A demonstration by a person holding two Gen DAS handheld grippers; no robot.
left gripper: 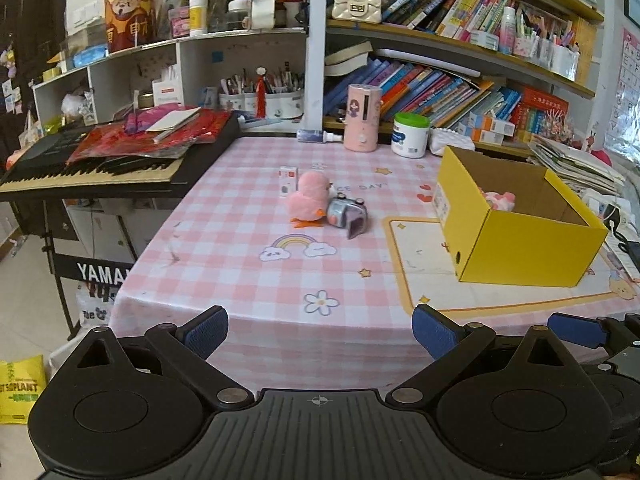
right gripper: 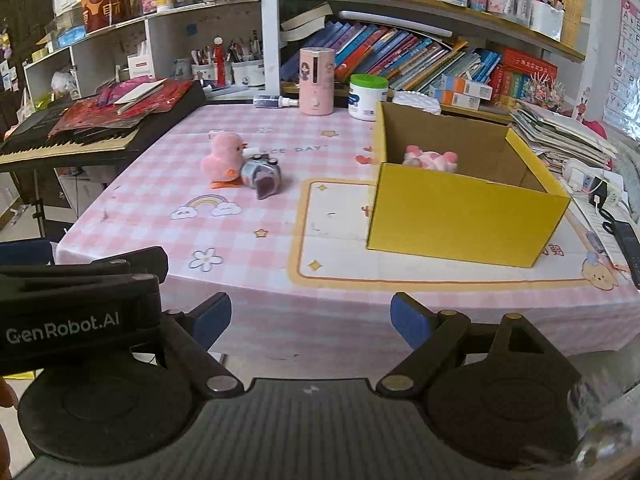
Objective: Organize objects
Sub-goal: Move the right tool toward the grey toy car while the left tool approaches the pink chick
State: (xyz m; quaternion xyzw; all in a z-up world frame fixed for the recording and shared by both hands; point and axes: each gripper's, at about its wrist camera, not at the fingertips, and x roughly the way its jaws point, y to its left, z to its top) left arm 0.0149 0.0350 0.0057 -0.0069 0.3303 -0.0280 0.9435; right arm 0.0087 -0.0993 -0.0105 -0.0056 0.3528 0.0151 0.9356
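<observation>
A pink plush duck point(left gripper: 310, 199) point(right gripper: 221, 158) stands mid-table beside a small grey toy camera point(left gripper: 347, 212) point(right gripper: 262, 176). A small white carton point(left gripper: 289, 179) stands just behind the duck. A yellow cardboard box point(left gripper: 516, 236) point(right gripper: 464, 212) sits open at the right, with a pink-and-white plush point(left gripper: 498, 199) point(right gripper: 430, 159) inside. My left gripper point(left gripper: 320, 330) is open and empty, held back at the table's near edge. My right gripper point(right gripper: 311, 318) is open and empty, also at the near edge, to the right of the left one.
A pink cylinder point(left gripper: 362, 118), a white jar with a green lid point(left gripper: 410, 136) and a spray bottle point(left gripper: 318, 136) stand at the table's back. A black keyboard point(left gripper: 100, 160) piled with red items is at left. Bookshelves point(left gripper: 460, 80) rise behind. Stacked papers point(right gripper: 560, 136) and cables lie at right.
</observation>
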